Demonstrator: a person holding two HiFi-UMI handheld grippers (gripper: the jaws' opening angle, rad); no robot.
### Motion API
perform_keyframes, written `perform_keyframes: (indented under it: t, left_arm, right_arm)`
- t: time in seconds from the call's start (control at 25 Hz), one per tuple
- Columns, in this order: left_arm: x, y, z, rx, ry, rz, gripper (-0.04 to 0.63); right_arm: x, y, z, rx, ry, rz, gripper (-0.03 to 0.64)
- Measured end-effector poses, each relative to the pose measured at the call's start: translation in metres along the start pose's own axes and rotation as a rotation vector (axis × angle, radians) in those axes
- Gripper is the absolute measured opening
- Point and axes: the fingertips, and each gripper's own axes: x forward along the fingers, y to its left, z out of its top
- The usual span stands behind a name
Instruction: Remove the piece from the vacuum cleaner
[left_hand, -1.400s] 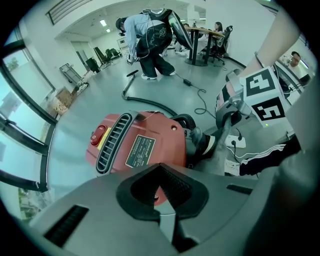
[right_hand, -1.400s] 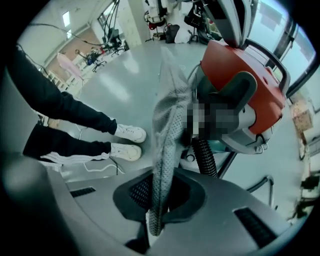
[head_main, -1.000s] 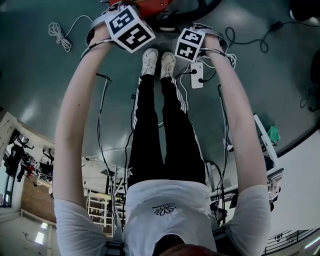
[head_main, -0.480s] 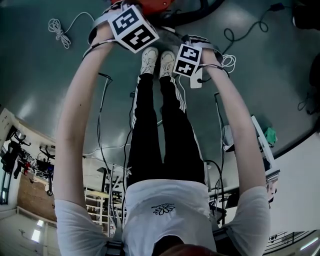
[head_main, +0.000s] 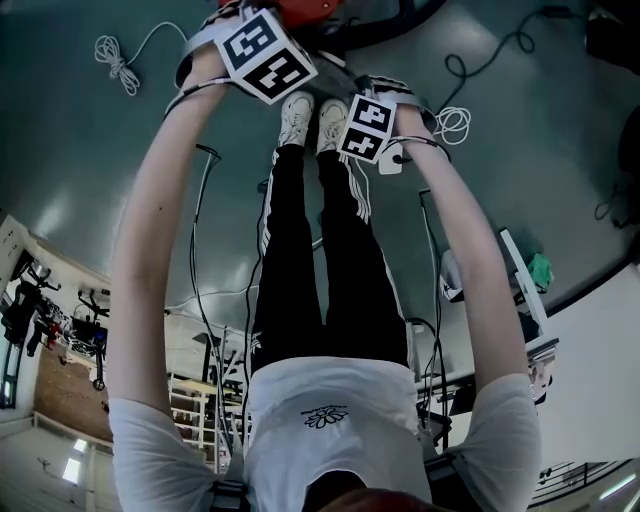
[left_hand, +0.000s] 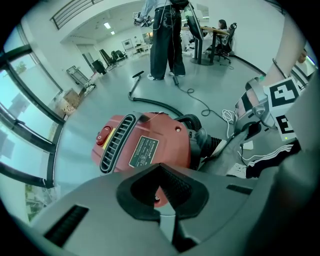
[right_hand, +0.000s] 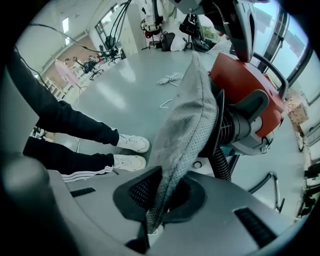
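Pinching the cloth piece (right_hand: 187, 115) firmly, the right gripper (right_hand: 152, 210) should pull steadily; the closed, empty left gripper (left_hand: 162, 205) can brace the vacuum cleaner (left_hand: 150, 142) just beyond its fingers.

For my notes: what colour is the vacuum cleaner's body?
Red; the vacuum cleaner shows best in the left gripper view.

Floor (head_main: 80, 150) was shiny grey-green, with a coiled white cord (head_main: 118, 62) lying off to the left. White sneakers (head_main: 312, 120) stood side by side, with black pants (head_main: 320, 260) with white side stripes above them. A white power strip (head_main: 390, 165) sat just beside one shoe, and something green (head_main: 541, 270) lay out by the wall. Further back, someone in wide dark pants (left_hand: 162, 40) stood around, another person (left_hand: 221, 26) sat at a table (left_hand: 207, 30), and cardboard boxes (left_hand: 67, 102) were parked near the windows (left_hand: 20, 90).
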Motion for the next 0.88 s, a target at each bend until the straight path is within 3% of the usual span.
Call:
perform_keyframes:
  t: [0.32,0.48,0.64,0.88]
  left_arm:
    - [0.008,0.015,0.003,-0.044,0.028,0.043,0.001]
    - [0.004,0.000,-0.008,-0.118,-0.052,0.012,0.000]
    - [0.002,-0.003,-0.009,-0.126,-0.045,0.016,0.000]
    - [0.005,-0.001,-0.007,-0.100,-0.039,0.015,0.000]
  right_arm:
    - [0.009,0.022,0.002,-0.097,0.018,0.022,0.021]
    - [0.012,0.036,-0.001,-0.129,0.045,0.056,0.021]
    - [0.011,0.041,0.001,-0.117,0.046,0.039,0.021]
    - [0.010,0.044,0.009,-0.179,0.041,0.025,0.021]
